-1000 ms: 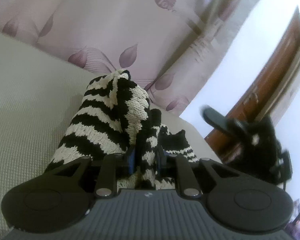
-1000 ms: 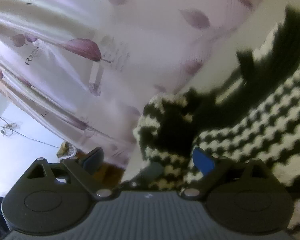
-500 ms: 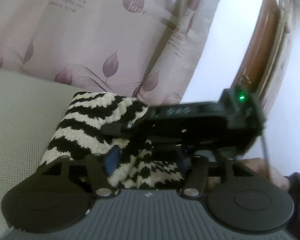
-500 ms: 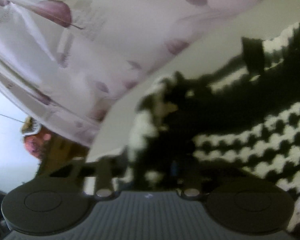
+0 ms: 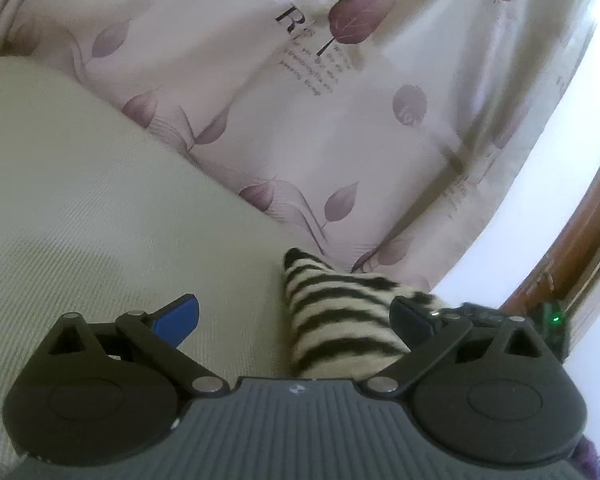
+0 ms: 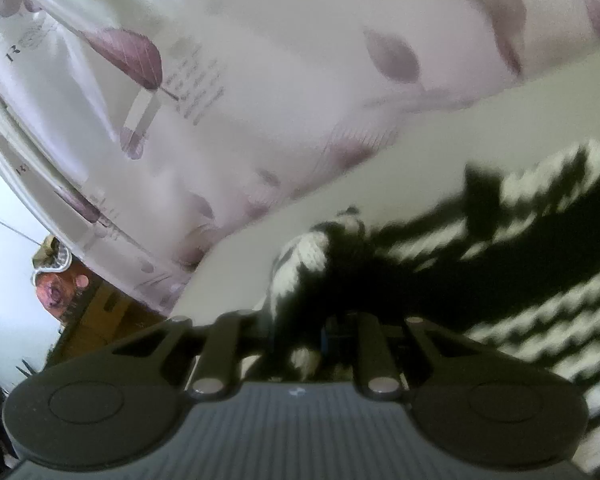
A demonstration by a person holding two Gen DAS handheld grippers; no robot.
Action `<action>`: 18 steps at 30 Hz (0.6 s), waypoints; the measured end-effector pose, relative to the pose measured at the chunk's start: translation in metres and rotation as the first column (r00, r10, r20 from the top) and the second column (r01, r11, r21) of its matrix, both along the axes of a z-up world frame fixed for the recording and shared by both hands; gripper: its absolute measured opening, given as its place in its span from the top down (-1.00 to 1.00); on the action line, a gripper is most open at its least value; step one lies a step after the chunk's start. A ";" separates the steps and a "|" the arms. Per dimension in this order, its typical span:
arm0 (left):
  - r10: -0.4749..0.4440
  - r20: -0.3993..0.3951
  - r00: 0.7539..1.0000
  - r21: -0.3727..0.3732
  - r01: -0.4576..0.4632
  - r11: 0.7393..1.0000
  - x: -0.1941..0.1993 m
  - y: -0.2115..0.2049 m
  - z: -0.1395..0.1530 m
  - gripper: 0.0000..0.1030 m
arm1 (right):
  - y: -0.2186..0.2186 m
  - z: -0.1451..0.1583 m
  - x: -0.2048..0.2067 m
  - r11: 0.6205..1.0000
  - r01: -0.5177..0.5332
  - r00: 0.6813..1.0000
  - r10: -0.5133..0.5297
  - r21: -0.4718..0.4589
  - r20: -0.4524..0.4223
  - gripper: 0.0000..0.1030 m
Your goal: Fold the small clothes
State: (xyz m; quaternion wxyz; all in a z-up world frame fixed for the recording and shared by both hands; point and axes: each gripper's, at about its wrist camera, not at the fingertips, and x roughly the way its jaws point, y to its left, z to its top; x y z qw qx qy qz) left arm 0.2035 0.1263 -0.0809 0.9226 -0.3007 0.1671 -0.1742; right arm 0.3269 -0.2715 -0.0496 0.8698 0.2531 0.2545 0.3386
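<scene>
The black-and-cream zebra-striped knit garment (image 5: 340, 320) lies on a beige woven surface (image 5: 100, 220). In the left wrist view my left gripper (image 5: 296, 314) has its jaws wide and still opening. A fold of the knit sits between them near the right finger (image 5: 412, 316), and neither pad presses on it. In the blurred right wrist view my right gripper (image 6: 300, 340) is closing, its jaws pinched on a bunched edge of the same garment (image 6: 540, 308). The rest of the garment trails off to the right over the surface.
A pale curtain with purple leaves (image 5: 320, 120) hangs right behind the surface's far edge. A brown wooden door frame (image 5: 580, 248) stands at the right. A black device with a green light (image 5: 555, 318) sits just past my left gripper's right finger.
My left gripper let go of the knit, opened wide and swung left, so the garment now sits low right. My right gripper closed on the garment's bunched edge and rose a little.
</scene>
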 end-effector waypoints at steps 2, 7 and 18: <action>-0.019 0.011 1.000 0.019 0.019 1.000 0.000 -0.006 0.002 -0.93 | -0.016 0.009 -0.001 0.999 0.023 1.000 -0.022 -0.025 0.017 0.65; -0.108 0.046 0.993 0.062 0.105 0.993 0.005 -0.042 0.007 -0.94 | -0.061 0.024 0.002 0.990 0.087 0.996 -0.082 -0.108 0.046 0.65; -0.255 0.122 0.959 0.171 0.233 0.957 0.022 -0.128 0.023 -0.95 | -0.124 0.015 0.008 0.932 0.205 0.978 -0.180 -0.300 0.108 0.65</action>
